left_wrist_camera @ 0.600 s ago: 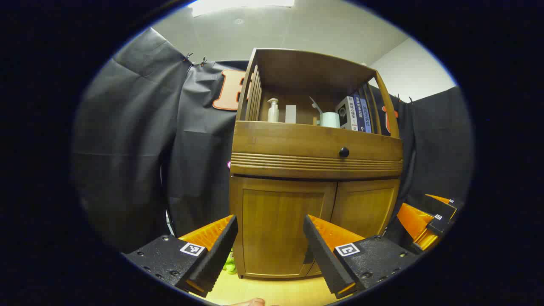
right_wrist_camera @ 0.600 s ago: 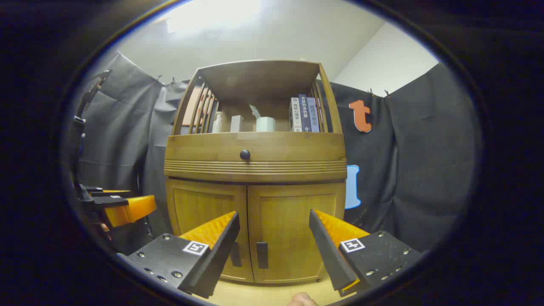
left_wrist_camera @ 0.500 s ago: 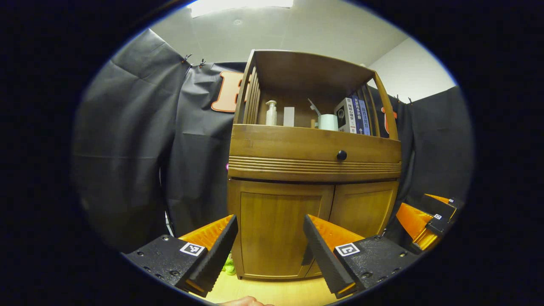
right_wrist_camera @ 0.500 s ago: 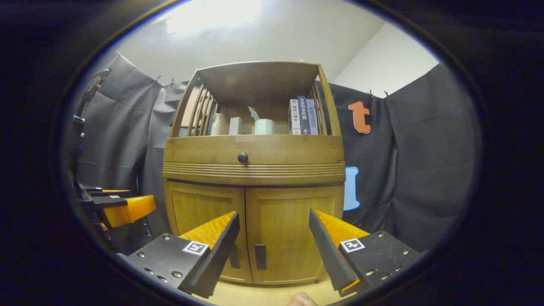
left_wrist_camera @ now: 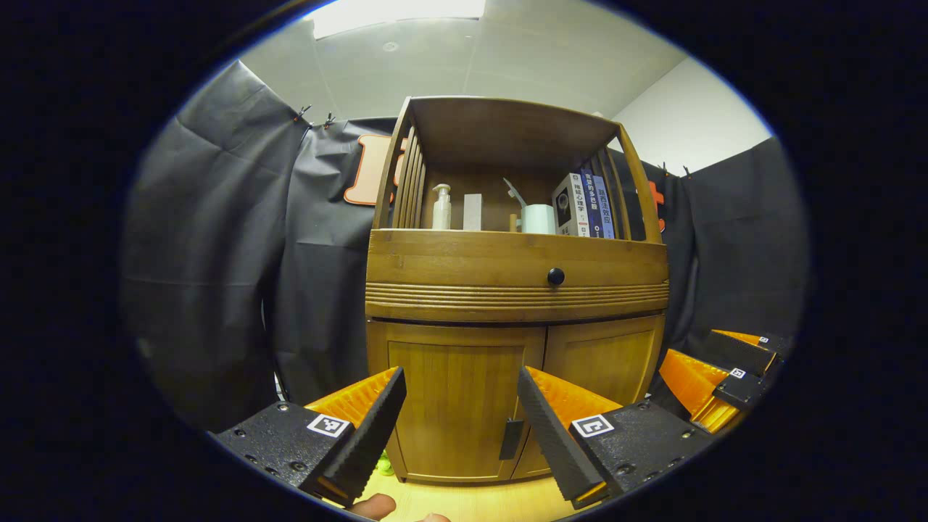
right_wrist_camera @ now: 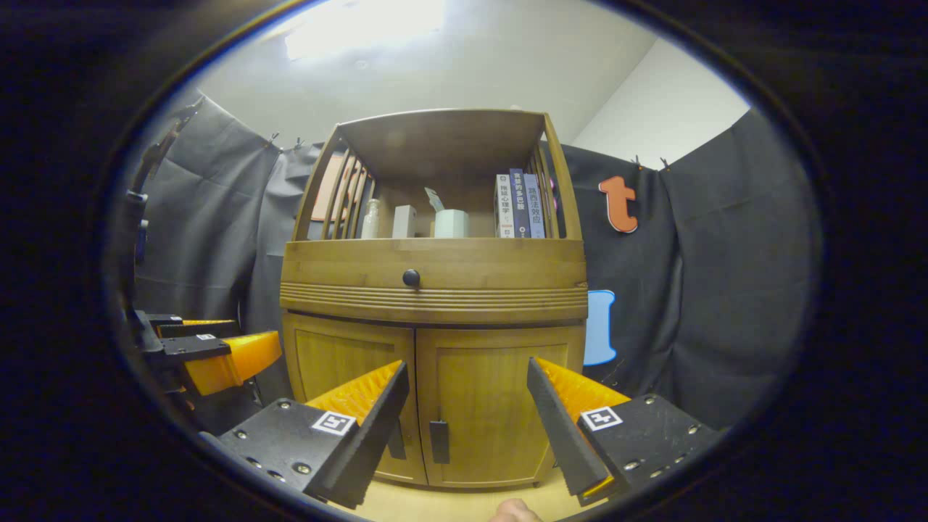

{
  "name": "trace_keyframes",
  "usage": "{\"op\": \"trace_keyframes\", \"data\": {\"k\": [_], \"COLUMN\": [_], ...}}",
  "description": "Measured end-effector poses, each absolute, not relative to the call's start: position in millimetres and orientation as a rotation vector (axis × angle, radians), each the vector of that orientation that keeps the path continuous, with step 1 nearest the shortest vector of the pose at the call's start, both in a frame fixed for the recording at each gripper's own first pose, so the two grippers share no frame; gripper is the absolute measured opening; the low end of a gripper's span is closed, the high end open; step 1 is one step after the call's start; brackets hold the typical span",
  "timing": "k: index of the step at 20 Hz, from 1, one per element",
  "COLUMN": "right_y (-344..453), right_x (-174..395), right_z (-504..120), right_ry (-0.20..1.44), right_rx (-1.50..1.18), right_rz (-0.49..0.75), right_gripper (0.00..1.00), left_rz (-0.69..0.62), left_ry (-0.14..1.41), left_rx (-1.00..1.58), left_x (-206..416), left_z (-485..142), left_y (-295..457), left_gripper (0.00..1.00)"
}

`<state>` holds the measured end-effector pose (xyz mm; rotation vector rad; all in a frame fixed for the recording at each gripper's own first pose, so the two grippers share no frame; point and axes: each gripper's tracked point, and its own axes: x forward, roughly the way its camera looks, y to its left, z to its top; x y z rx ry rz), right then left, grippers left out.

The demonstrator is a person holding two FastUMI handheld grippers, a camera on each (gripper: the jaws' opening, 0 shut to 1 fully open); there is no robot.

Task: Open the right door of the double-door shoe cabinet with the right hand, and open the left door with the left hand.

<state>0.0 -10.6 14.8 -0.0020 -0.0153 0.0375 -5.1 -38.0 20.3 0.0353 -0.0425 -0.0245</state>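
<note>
Facing the wooden shoe cabinet, both doors flush, dark handles.

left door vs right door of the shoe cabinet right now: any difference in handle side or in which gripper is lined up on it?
The left door has its handle on its right edge; the right door has its handle on its left edge, so both handles meet at the middle seam. The right gripper, open, frames the right door; the left gripper, open, frames the left door. Both doors are shut, with the same wood panel.
</note>
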Motion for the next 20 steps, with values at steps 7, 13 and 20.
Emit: {"op": "trace_keyframes", "data": {"k": [7, 13, 20], "right_y": [-7.1, 4.7, 20.0], "right_x": [7.6, 38.7, 82.5], "right_z": [6.9, -45.5, -138.9], "right_ry": [0.009, 0.108, 0.266], "right_rx": [-0.010, -0.037, -0.091], "right_rz": [0.058, 0.098, 0.106], "right_gripper": [0.97, 0.97, 0.87], "left_rz": [0.010, 0.088, 0.195], "left_ry": [-0.060, -0.063, -0.066], "left_rx": [0.011, 0.029, 0.074], "left_x": [-10.5, -16.6, -19.5], "left_z": [25.1, 25.4, 28.2], "left_y": [-34.6, -7.4, 36.7], "left_gripper": [0.92, 0.95, 0.92]}}
